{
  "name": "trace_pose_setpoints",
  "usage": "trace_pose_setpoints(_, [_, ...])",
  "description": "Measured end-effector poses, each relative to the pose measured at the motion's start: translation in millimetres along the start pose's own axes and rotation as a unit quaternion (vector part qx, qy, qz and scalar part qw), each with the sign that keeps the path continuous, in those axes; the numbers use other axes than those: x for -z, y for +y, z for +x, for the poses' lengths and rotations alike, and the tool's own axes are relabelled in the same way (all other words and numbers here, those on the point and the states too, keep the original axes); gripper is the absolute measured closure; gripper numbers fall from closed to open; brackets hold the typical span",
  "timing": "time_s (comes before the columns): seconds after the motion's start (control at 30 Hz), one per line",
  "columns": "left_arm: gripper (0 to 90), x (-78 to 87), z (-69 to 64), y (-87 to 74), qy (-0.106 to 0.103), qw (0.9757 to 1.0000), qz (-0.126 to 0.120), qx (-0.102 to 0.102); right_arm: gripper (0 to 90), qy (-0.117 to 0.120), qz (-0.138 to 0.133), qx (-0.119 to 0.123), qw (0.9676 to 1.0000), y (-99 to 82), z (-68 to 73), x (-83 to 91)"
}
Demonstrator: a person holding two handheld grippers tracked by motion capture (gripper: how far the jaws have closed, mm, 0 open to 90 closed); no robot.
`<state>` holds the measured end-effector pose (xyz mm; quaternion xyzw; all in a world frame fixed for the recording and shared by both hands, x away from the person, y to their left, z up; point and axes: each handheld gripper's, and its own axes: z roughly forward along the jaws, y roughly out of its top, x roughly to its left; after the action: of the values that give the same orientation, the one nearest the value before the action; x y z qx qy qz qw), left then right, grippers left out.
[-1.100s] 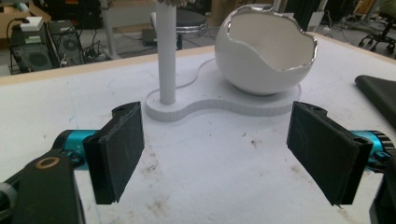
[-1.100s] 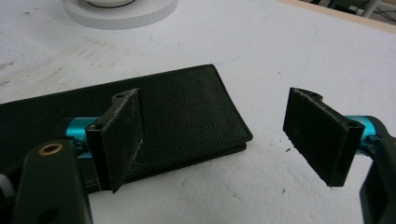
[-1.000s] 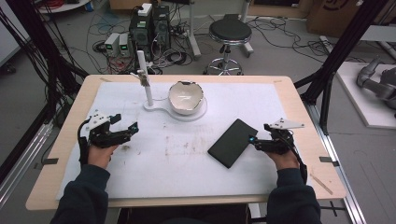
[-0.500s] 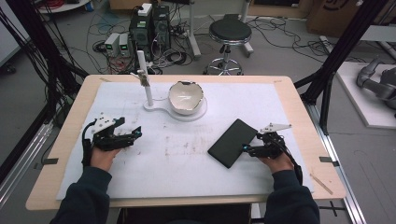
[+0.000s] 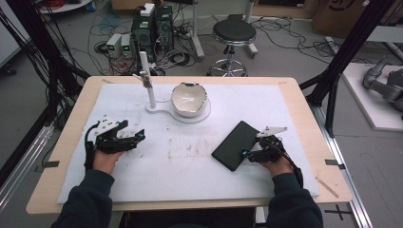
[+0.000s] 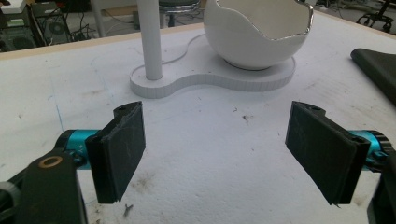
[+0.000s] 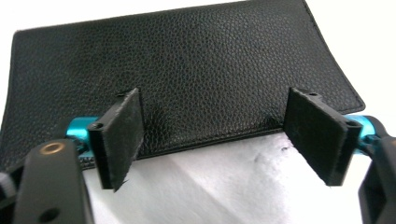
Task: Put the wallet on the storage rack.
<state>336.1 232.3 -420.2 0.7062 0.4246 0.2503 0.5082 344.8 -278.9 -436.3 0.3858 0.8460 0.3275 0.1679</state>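
Now your right gripper (image 5: 248, 154) has slid in to the near right edge of the black leather case (image 5: 235, 145) lying right of centre on the white mat (image 5: 266, 104); its jaws, just narrowing, stand apart, gripping nothing. Your left gripper (image 6: 217, 140) waits spread over bare mat, so the pickup looks imminent.

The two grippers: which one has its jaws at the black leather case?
The right gripper. Its open jaws, just closing slightly, straddle the near edge of the black leather case. The left gripper hovers open over bare white mat.
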Motion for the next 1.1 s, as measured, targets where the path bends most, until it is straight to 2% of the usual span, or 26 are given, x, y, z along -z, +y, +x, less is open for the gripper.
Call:
trace_pose_setpoints(0.07, [20.0, 0.1, -0.3, -0.1, -0.002, 1.0000, 0.002, -0.002, 34.7, 0.005, 0.000, 0.016, 0.9999, 0.0, -4.3, 1.8])
trace_pose_setpoints(0.13, [20.0, 0.1, -0.8, -0.3, -0.002, 1.0000, 0.002, -0.002, 42.0, -0.008, 0.001, 0.033, 0.9994, 0.0, -9.4, 4.2])
trace_pose_setpoints(0.23, [20.2, 0.0, -1.4, -0.6, -0.003, 1.0000, 0.002, -0.002, 44.3, -0.057, 0.014, 0.037, 0.9976, 0.0, -17.0, 9.4])
trace_pose_setpoints(0.37, [20.2, 0.0, -1.2, -1.1, -0.003, 1.0000, 0.003, -0.002, 48.0, -0.132, 0.034, 0.042, 0.9897, 0.4, -18.9, 16.5])
trace_pose_setpoints(0.4, [20.2, -0.2, -1.1, -1.1, -0.003, 1.0000, 0.003, -0.002, 46.4, -0.134, 0.028, 0.037, 0.9899, 1.1, -17.7, 18.0])
trace_pose_setpoints(0.47, [20.2, -0.4, -0.7, -1.2, -0.001, 1.0000, 0.001, 0.000, 37.0, -0.114, -0.008, 0.002, 0.9935, 4.4, -13.9, 19.1])
trace_pose_setpoints(0.53, [20.2, -0.2, 0.0, -1.1, -0.002, 1.0000, 0.001, 0.000, 27.0, -0.101, -0.034, -0.021, 0.9941, 8.2, -6.3, 16.1])
trace_pose_setpoints(0.57, [20.2, -0.2, 0.2, -1.1, -0.001, 1.0000, -0.001, 0.002, 21.2, -0.093, -0.044, -0.030, 0.9942, 10.8, 1.4, 11.2])
trace_pose_setpoints(0.6, [20.2, -0.1, 0.4, -1.1, 0.000, 1.0000, -0.002, 0.003, 18.9, -0.093, -0.047, -0.034, 0.9940, 12.9, 8.8, 6.0])
trace_pose_setpoints(0.7, [20.2, 0.7, 1.5, -0.9, 0.002, 1.0000, -0.005, 0.004, 18.9, -0.093, -0.034, -0.013, 0.9950, 19.8, 32.6, -8.6])
trace_pose_setpoints(0.8, [20.2, 1.0, 2.1, -0.9, 0.003, 1.0000, -0.004, 0.005, 18.9, -0.099, -0.021, 0.021, 0.9946, 26.8, 50.2, -18.8])
trace_pose_setpoints(0.87, [20.2, 1.1, 2.3, -0.9, 0.003, 1.0000, -0.005, 0.004, 19.4, -0.085, 0.002, 0.044, 0.9954, 28.0, 57.7, -25.4])
trace_pose_setpoints(0.9, [20.2, 1.0, 2.0, -1.0, 0.002, 1.0000, -0.005, 0.006, 19.6, -0.088, 0.018, 0.055, 0.9944, 27.2, 62.0, -29.2])
trace_pose_setpoints(0.93, [20.2, 0.9, 2.0, -1.0, 0.003, 1.0000, -0.004, 0.006, 22.7, -0.108, 0.022, 0.083, 0.9904, 26.4, 66.1, -30.1])
trace_pose_setpoints(0.97, [20.2, 1.1, 2.5, -1.0, 0.002, 1.0000, -0.005, 0.004, 28.8, -0.110, 0.024, 0.086, 0.9899, 27.0, 67.5, -28.8])
trace_pose_setpoints(1.03, [20.2, 1.5, 3.0, -0.9, 0.003, 1.0000, -0.004, 0.003, 38.9, -0.125, 0.036, 0.104, 0.9860, 27.4, 65.8, -25.5])
trace_pose_setpoints(1.07, [20.2, 1.7, 2.9, -1.1, 0.004, 1.0000, -0.004, 0.006, 44.2, -0.129, 0.041, 0.103, 0.9854, 26.8, 65.0, -23.9])
trace_pose_setpoints(1.1, [20.2, 1.7, 2.9, -1.1, 0.004, 1.0000, -0.004, 0.006, 52.7, -0.134, 0.044, 0.108, 0.9841, 26.5, 62.7, -21.6])
